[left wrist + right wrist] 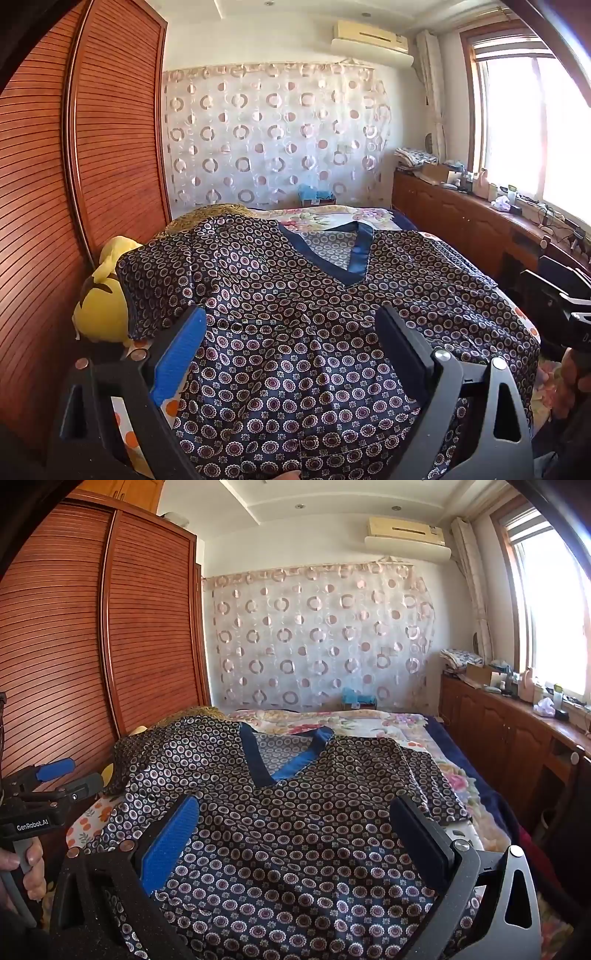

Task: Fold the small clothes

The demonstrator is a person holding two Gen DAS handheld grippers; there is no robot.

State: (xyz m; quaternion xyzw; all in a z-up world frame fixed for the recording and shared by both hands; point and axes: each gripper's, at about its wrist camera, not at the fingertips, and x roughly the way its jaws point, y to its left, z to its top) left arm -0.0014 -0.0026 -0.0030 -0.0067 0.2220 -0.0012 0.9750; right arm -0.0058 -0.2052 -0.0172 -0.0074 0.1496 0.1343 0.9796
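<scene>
Here, garment laid out flat for folding; both tools released.
The patterned top (295,314) lies spread on the bed (424,734), neckline at 12 o'clock; left tool (291,321) and right tool (295,812) hover spread wide above its lower body.

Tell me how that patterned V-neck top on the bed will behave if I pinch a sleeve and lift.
The patterned top looks thin and glossy, so it will probably slip between the fingers. It drapes in soft wrinkles over the bed, so expect it to hang floppy. Probably light. Both grippers, left and right, are open above it.
</scene>
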